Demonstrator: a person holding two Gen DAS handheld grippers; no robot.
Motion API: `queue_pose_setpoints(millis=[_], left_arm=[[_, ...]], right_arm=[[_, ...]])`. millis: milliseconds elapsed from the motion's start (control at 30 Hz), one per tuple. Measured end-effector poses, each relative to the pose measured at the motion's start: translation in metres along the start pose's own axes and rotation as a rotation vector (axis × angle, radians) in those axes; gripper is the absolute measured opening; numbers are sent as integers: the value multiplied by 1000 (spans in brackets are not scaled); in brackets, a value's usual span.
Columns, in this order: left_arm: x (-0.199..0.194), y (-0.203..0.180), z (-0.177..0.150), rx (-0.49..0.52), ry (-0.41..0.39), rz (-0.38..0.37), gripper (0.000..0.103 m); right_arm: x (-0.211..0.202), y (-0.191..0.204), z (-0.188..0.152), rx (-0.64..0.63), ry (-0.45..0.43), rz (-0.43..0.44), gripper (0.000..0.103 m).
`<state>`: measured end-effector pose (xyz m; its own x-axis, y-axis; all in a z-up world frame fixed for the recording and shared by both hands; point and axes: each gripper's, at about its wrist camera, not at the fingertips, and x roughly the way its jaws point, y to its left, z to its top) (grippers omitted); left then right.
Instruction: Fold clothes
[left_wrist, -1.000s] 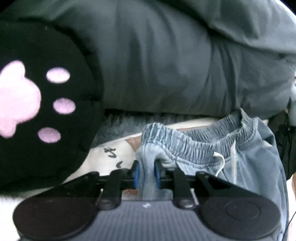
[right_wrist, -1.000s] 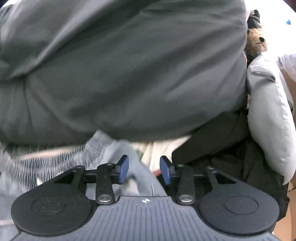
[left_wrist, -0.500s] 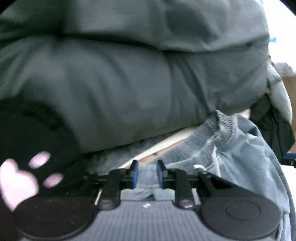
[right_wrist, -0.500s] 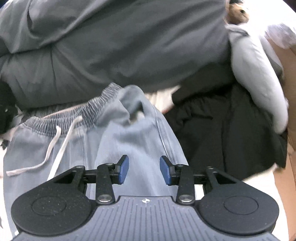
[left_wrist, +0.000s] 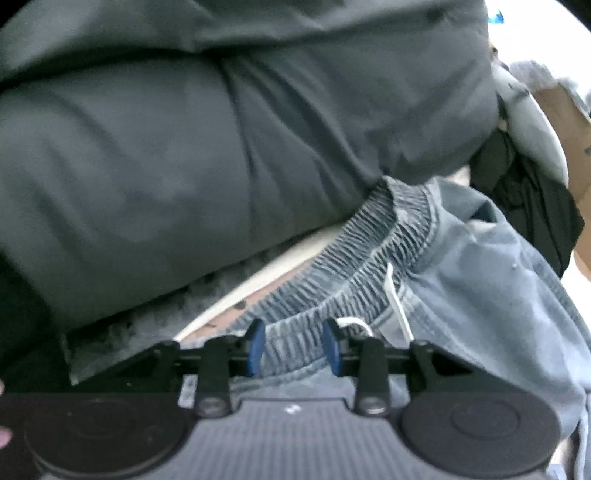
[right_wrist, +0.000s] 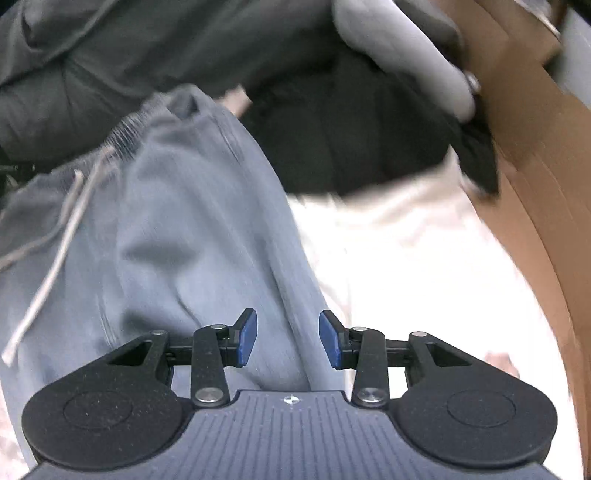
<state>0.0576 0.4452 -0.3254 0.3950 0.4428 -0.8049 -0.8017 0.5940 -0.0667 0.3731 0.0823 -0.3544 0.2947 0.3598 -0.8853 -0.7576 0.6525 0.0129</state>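
Light blue-grey drawstring trousers (left_wrist: 480, 295) lie on the bed, their gathered waistband (left_wrist: 369, 251) toward the dark bedding. My left gripper (left_wrist: 293, 347) sits at the waistband's near edge and its jaws are opening. Waistband cloth lies between the blue pads, which no longer pinch it. A white drawstring (left_wrist: 397, 299) hangs just right of it. In the right wrist view, the trousers (right_wrist: 166, 240) run down the left half. My right gripper (right_wrist: 287, 338) hovers open above the trouser leg's right edge, with nothing held.
A bulky dark grey duvet (left_wrist: 184, 147) fills the back. A black garment (right_wrist: 351, 140) lies beyond the trousers on the white sheet (right_wrist: 406, 258). A pale grey cushion (right_wrist: 399, 48) and a brown cardboard box (right_wrist: 535, 147) stand at the right.
The left jaws have spread and released the waistband fold they pinched; the black paw-print cushion has left its view. The right gripper has drawn back over the trouser leg, still open.
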Motion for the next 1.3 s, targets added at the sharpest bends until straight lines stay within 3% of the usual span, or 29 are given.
queue_pose_setpoints(millis=[300,500,600,733,967,1067,1167,1300], left_arm=[[43,-24,19,62,43,-39,47],[65,-51,29,163,89,-58,48],[78,-46,33,143,125,-106,37],[86,-43,39,133,158,-137,33],[87,-42,43,127,143,-167,33],[84,-37,38,130,148,-185,24],[80,-29,36,104,180,-211,23],[77,-37,38,206,232,-217,23]], right_arm=[[-35,-25,-69,108,60,19,44],[-63,-40,-117,143,99,-3,44],[-73,-46,-144,194,116,-23,44],[-84,-55,-178,288,133,-51,44],[-110,-58,-221,381,120,-85,44],[-121,-50,-234,393,117,-101,44],[-135,-38,-247,399,95,-95,44],[-137,-28,-265,451,82,-95,44]])
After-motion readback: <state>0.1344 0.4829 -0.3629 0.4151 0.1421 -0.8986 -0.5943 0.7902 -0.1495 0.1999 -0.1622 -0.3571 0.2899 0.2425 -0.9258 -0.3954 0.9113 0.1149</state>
